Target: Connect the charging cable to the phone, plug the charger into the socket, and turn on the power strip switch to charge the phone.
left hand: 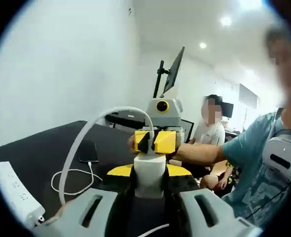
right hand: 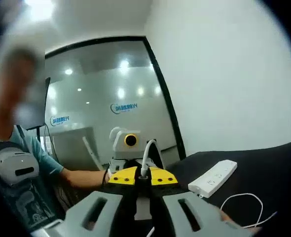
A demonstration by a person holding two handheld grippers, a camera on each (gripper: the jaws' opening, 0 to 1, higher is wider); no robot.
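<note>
- The white charger (left hand: 149, 173) sat upright between the jaws of the left gripper (left hand: 149, 170), clenched on its body; its cable (left hand: 86, 136) arched up and over to the left, then down toward the desk (left hand: 47, 148).
- In the left gripper view, the right gripper (left hand: 155, 140) faced it from just beyond, its yellow-tipped jaws at the charger's top; whether they pinched it could not be told.
- In the right gripper view, that gripper's own jaws closed around a white piece with the cable rising from it (right hand: 144, 158), so both grippers appeared to share the charger.
- The phone (left hand: 88, 150) lay flat on the desk, ahead and left, cable looped beside it.
- The power strip (left hand: 17, 195) lay well left of the left gripper, long axis running away; the left gripper looked nearer for plugging in.
</note>
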